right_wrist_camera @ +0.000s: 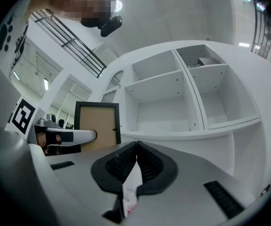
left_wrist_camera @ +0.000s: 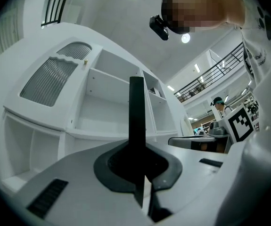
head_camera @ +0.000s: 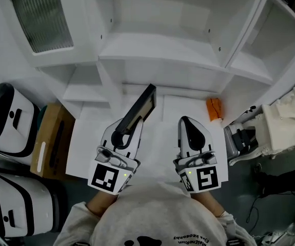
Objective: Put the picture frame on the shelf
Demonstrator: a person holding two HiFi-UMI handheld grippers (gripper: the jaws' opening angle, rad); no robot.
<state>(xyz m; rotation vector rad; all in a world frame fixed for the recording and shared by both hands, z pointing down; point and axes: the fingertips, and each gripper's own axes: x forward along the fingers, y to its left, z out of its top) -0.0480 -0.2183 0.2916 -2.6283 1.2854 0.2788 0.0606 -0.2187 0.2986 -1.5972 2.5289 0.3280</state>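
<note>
Head view: left gripper [head_camera: 128,123], lower centre, clamps the picture frame [head_camera: 141,108] by one edge. Frame tilts up toward the white shelf [head_camera: 162,55] at top, not on it yet. Right gripper [head_camera: 187,122] just beside, jaws together, empty.

Left gripper view: frame edge-on, dead centre, pads tight on both sides, shelf bays behind.

Right gripper view: jaws closed, nothing btwn. Frame's brown back at mid left, shelf filling centre & right.

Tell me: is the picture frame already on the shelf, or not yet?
Not yet. The left gripper is shut on the picture frame and holds it in front of the shelf.
</note>
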